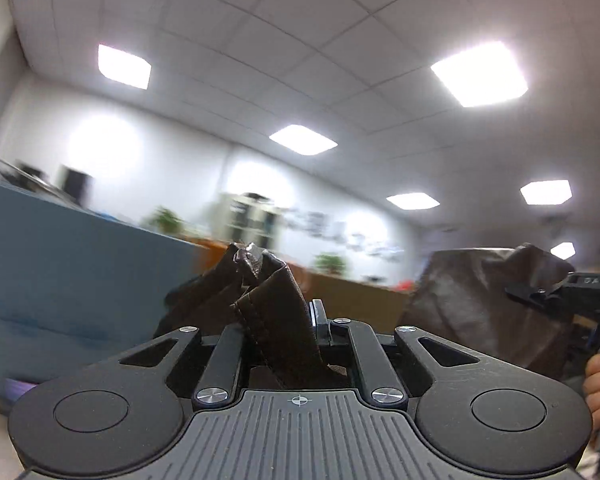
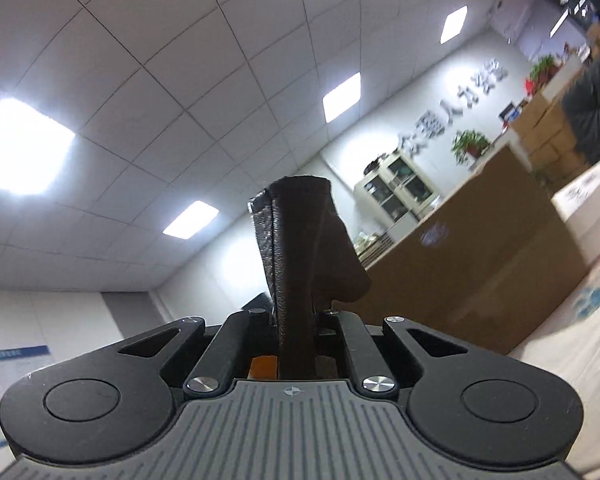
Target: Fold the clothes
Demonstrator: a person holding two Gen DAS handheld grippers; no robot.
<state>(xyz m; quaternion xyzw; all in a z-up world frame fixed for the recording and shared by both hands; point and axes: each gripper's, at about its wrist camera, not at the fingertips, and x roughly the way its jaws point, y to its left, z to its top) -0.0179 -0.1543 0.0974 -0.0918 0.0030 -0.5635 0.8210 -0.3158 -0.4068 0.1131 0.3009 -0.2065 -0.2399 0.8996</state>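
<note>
A dark brown leather-like garment (image 1: pixel 272 304) is pinched in my left gripper (image 1: pixel 278 316), which is shut on a stitched edge and tilted up toward the ceiling. More of the same garment (image 1: pixel 480 304) hangs at the right of the left wrist view, where the right gripper (image 1: pixel 548 294) and the hand holding it show. In the right wrist view my right gripper (image 2: pixel 296 312) is shut on a folded strip of the brown garment (image 2: pixel 300 248), which stands up between the fingers. Both grippers are raised and the fingertips are hidden by cloth.
A blue partition (image 1: pixel 72 272) stands at the left. A brown counter (image 2: pixel 480 280) with potted plants (image 2: pixel 470 144) runs across the back, with a glass-door cabinet (image 2: pixel 400 192) behind it. A white surface (image 2: pixel 580 340) lies at the right. A person in dark clothes (image 2: pixel 592 108) stands far right.
</note>
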